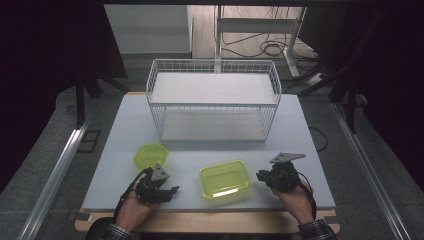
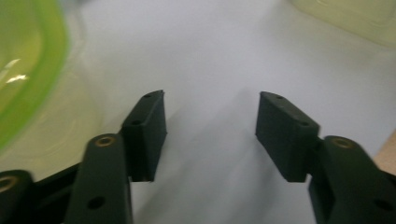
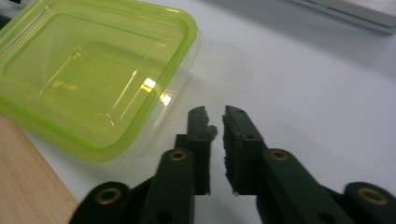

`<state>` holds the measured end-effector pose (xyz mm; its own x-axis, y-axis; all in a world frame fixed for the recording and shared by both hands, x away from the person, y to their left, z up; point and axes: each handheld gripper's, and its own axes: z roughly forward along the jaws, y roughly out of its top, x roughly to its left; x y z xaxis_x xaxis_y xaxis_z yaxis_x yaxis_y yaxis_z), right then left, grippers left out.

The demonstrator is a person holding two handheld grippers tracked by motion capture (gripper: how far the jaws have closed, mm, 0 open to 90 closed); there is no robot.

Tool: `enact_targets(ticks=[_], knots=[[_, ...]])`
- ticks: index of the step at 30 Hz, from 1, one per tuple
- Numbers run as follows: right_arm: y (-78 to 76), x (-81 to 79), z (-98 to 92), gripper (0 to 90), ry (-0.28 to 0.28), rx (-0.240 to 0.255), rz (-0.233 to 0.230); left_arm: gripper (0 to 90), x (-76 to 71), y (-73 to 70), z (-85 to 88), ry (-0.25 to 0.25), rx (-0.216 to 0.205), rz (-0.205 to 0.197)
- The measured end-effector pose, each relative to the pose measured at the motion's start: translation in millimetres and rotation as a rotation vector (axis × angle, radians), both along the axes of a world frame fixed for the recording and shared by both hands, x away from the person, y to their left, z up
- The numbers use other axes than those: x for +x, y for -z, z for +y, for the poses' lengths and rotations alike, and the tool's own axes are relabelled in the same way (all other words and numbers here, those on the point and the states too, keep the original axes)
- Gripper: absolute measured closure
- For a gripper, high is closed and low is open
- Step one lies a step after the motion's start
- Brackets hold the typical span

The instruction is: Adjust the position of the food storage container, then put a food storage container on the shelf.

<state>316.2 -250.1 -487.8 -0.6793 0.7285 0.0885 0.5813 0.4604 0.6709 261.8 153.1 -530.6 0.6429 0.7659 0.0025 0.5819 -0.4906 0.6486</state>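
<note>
While both my hands rest low at the near edge of the table (image 1: 300, 125), my left gripper (image 2: 210, 116) stands with jaws apart over bare tabletop, nothing between them. Its round green container (image 1: 150, 155) sits just at its twelve o'clock, handy for a grab. My right gripper (image 3: 218, 123) has jaws nearly together, gripping nothing, and the rectangular green-lidded container (image 3: 93, 74) lies at its ten o'clock. Farther off at twelve waits the white wire basket (image 1: 212, 100), likely the destination.

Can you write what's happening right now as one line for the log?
left gripper: open, empty | right gripper: nearly shut, empty | rectangular green container: between them, untouched | round green container: on table
</note>
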Motion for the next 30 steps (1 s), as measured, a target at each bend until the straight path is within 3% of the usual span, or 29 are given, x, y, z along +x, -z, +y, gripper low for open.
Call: enact_targets(ticks=[9,15,22,30], knots=[[0.4,0.3,-8.2,60.2,0.020,0.005,-0.028,18.9,-1.9,0.1,-5.8,0.014,-0.008,-0.025],[-0.5,1.1,-10.0,52.2,0.025,0.031,-0.029,14.5,-3.2,0.1,-8.0,0.021,-0.007,-0.030],[-1.9,3.7,-12.6,40.1,0.015,0.100,-0.006,11.0,-4.5,1.2,-11.2,0.042,-0.003,-0.044],[-3.4,7.2,-9.2,37.5,0.003,0.192,0.046,10.5,-4.4,2.1,-12.2,0.041,0.012,-0.050]])
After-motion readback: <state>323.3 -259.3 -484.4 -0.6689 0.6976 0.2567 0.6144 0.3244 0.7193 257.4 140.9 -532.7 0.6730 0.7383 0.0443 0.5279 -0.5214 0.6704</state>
